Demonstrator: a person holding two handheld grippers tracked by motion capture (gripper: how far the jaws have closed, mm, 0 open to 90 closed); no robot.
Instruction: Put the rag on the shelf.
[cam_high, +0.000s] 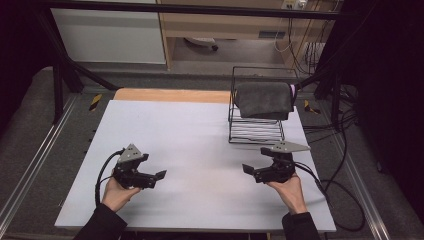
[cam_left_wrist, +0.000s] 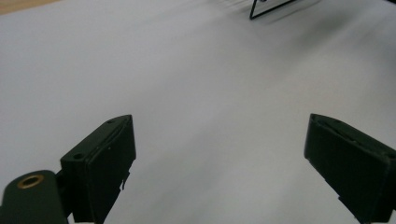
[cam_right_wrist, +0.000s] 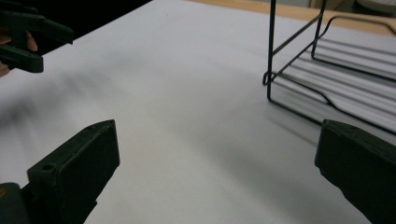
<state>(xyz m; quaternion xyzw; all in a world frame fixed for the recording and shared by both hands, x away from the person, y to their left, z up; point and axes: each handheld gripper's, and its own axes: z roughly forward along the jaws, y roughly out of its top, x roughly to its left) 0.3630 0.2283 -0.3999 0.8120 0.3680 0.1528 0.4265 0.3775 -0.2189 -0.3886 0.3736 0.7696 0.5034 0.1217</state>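
Two hand-held grippers sit low over a broad white table (cam_high: 200, 130), which takes up most of the high view and has a strip of bare wood along its far edge. At the far right of that table stands a black wire rack (cam_high: 256, 120) with two tiers; its lower shelf of thin parallel wires is bare, and a dark grey folded cloth (cam_high: 264, 100) lies on the upper tier, drooping slightly over the front rail. The rack's front corner and lower shelf (cam_right_wrist: 327, 88) also appear in the right gripper view, and one corner of its frame (cam_left_wrist: 271, 8) shows at the top of the left gripper view. The left gripper (cam_high: 159, 176) is held near the table's near-left part, well apart from the rack, its jaws spread wide with nothing but white tabletop between them (cam_left_wrist: 219, 158). The right gripper (cam_high: 248, 171) is held at the near right, close in front of the rack but not touching it, and its jaws likewise stand wide apart and hold nothing (cam_right_wrist: 217, 172). Both point inward toward each other across a bare stretch of table, and the left gripper's dark jaws (cam_right_wrist: 28, 42) show at the upper left of the right gripper view.
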